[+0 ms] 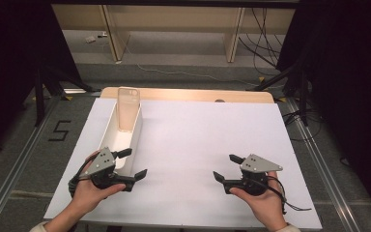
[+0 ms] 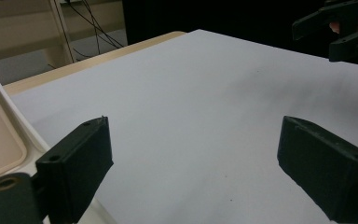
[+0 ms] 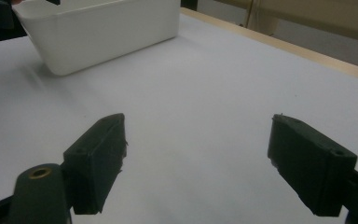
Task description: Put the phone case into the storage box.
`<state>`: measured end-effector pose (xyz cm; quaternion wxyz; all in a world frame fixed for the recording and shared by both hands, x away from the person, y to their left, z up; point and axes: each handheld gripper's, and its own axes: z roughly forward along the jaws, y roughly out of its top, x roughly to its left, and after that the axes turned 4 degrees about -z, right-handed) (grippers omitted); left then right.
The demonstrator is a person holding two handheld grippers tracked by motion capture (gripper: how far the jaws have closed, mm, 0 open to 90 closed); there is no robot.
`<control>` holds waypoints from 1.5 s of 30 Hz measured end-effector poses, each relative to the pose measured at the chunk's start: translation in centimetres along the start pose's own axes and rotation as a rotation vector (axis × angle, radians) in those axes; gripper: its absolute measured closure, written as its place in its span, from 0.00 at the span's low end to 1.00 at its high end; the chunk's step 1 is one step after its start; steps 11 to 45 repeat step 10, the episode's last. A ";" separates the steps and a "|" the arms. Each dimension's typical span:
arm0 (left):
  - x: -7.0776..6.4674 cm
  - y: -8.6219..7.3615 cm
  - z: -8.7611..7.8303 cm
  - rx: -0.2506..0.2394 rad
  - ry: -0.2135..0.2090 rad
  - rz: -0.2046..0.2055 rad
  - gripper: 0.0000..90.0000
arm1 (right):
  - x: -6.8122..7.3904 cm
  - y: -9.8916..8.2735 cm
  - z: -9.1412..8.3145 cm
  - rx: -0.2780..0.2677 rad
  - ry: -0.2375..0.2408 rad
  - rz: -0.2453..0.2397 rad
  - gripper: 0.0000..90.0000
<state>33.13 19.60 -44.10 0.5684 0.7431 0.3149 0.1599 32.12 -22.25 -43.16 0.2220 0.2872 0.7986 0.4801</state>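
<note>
A long white bin (image 1: 136,129) lies lengthwise at the left of the white sheet (image 1: 198,140). A translucent beige phone case (image 1: 128,108) stands leaning in its far end. My left gripper (image 1: 134,163) is held just off the bin's near end, open and holding nothing. From the left gripper view (image 2: 196,154) its jaws are wide apart over bare sheet, with the bin's rim (image 2: 16,126) at the left. My right gripper (image 1: 223,167) hovers open near the front right of the sheet. The right gripper view (image 3: 200,154) shows nothing between its jaws and the bin (image 3: 107,32) farther off.
The sheet covers a wooden table whose far edge (image 1: 188,94) shows. Metal rails (image 1: 328,174) run along both sides. Beyond are black stands (image 1: 41,92), cables (image 1: 265,43) on the floor and a wooden frame (image 1: 234,34). The right gripper appears far off (image 2: 335,28) in the left gripper view.
</note>
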 end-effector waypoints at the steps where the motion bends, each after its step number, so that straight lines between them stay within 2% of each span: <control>1: 0.0 0.0 0.0 -0.006 -0.006 -0.001 0.11 | 0.0 0.0 0.0 0.002 -0.001 0.004 0.23; 45: -0.1 0.1 -0.2 -0.007 -0.005 0.004 0.12 | -0.1 0.0 0.0 -0.007 -0.008 -0.006 0.23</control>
